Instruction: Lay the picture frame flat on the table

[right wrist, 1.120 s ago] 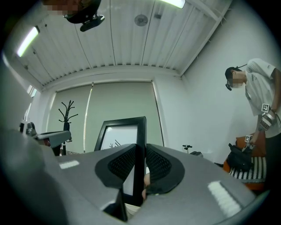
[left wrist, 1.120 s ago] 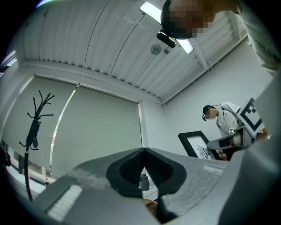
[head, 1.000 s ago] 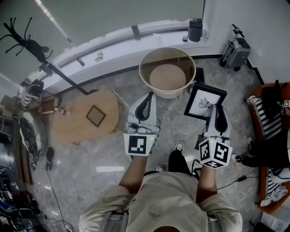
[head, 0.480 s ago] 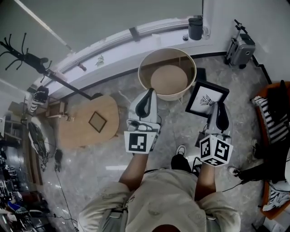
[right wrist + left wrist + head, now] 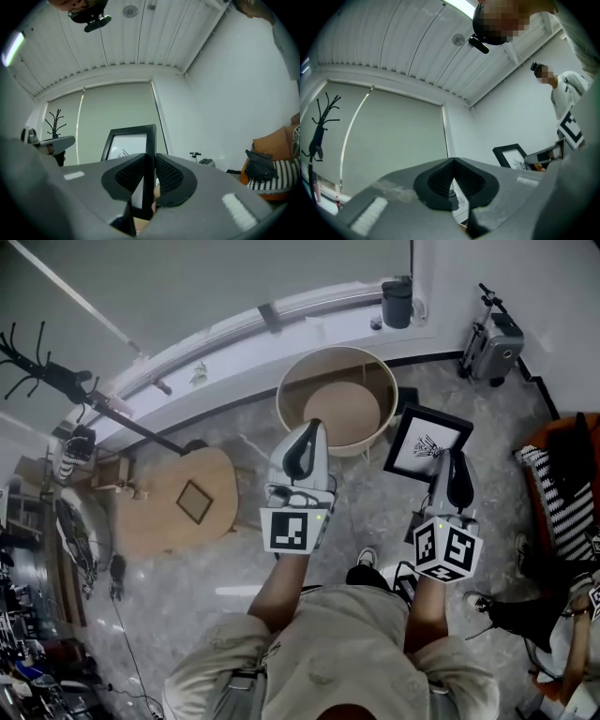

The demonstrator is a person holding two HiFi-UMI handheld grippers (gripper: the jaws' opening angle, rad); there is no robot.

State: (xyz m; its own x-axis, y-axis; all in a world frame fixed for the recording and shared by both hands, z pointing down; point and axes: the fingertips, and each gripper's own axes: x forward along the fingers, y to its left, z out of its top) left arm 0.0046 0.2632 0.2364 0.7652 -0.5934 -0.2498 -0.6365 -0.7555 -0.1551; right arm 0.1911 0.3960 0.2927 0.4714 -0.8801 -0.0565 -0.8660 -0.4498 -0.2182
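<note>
Both tongs have edged toward the round counter [image 5: 281,390]: the right tongs [image 5: 452,463] clamp the picture frame [image 5: 427,442] upright, the left tongs [image 5: 306,429] are closed and empty; laying it flat remains.

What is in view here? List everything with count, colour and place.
picture frame: one, black, white print, in the right gripper's jaws
round table: one, beige, raised rim, ahead
low table: one, light wood, left of the round table
square thing: one, dark, on the low table
coat rack: one, black, far left
bin: one, dark, by the far wall
sofa: one, orange, right edge
striped cushion: one, black and white, on the sofa
left gripper: one, white and black, shut, empty
right gripper: one, white and black, shut on the picture frame
</note>
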